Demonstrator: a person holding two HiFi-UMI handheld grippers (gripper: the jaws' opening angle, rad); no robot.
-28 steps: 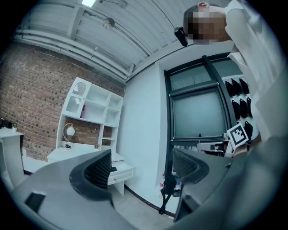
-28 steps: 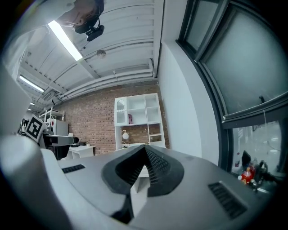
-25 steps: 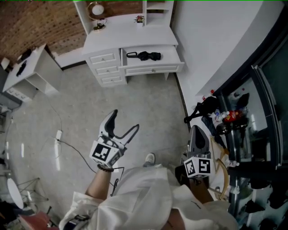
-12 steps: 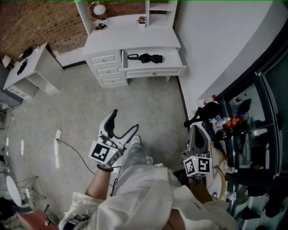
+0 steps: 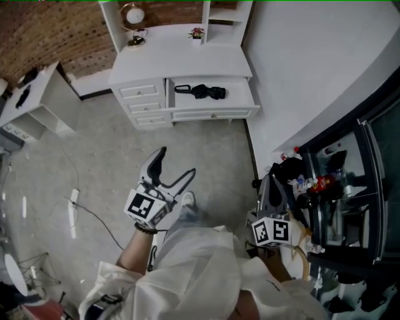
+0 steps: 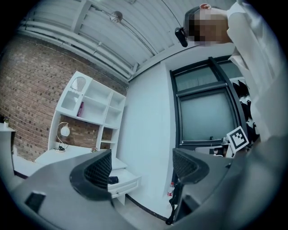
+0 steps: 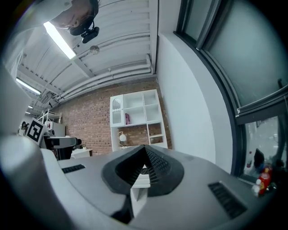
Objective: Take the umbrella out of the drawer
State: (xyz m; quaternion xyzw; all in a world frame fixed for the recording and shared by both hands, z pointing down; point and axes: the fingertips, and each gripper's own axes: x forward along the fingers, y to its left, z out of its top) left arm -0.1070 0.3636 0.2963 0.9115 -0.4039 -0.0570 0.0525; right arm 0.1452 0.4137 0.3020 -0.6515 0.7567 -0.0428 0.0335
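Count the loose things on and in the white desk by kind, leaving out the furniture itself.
Black umbrella, in the open drawer: 1
Round lamp, on the desk top: 1
Small potted plant, on the desk top: 1
Total: 3

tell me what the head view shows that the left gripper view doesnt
Only the head view: the white three-drawer stack and the white cable on the grey floor. Only the left gripper view: the white slatted ceiling and a pink item on an upper shelf. Both: the open left gripper and the black folded umbrella in the open white drawer.
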